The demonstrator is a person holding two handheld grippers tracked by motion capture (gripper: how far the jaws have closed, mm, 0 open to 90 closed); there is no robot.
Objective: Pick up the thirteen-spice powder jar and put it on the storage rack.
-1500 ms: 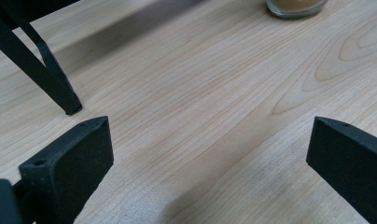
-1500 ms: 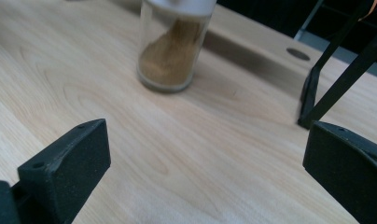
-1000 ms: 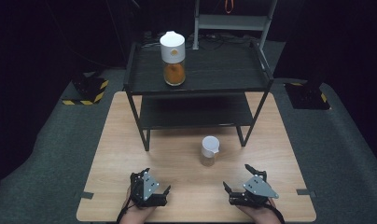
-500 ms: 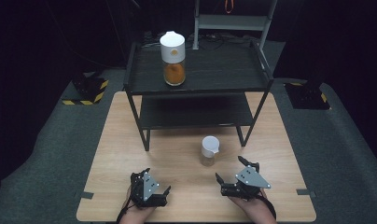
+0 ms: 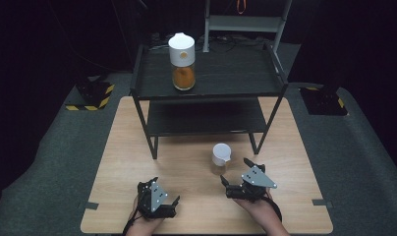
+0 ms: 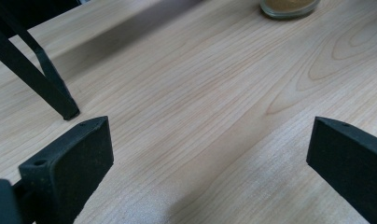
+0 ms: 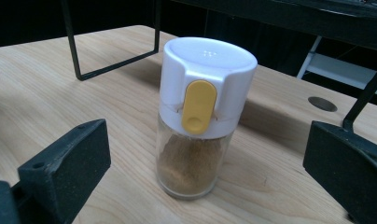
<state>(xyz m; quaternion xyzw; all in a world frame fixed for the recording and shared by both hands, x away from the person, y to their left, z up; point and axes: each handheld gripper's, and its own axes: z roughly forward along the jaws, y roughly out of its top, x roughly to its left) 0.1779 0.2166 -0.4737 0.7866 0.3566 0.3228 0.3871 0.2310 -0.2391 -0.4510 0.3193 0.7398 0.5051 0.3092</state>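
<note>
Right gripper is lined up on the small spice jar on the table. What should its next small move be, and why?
Probably ease the right gripper forward until its jaws flank the spice jar, then close. The jaws stand wide open with the jar upright, centred between them but a little ahead, untouched. Gripping the glass body below the white cap looks safest. The left gripper rests open on the table, away from the jar.

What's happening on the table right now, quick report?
Right gripper open, aimed at the spice jar, not touching. Left gripper open, empty, low over the table. Path to jar clear.
</note>
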